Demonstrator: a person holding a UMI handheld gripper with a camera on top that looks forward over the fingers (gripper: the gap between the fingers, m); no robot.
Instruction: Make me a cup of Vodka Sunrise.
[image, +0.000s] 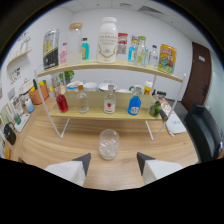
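Observation:
A clear glass (108, 144) holding ice stands on the wooden table (50, 145), just ahead of my fingers. My gripper (113, 162) is open and holds nothing; its two dark fingertips (83, 161) sit wide apart, one on each side of the glass and short of it. Beyond the glass, a two-tier wooden shelf (107, 114) carries bottles on its lower board: a red-liquid bottle (62, 102), a clear bottle (82, 100), a clear bottle with a red label (109, 100) and a blue bottle (134, 103).
The upper board (110, 66) carries a large white jar (107, 40), a dark can (50, 49), a tall clear jar (75, 44) and several small bottles and packets. Plates lie behind the lower row. A dark chair (206, 131) stands to the right, clutter to the left.

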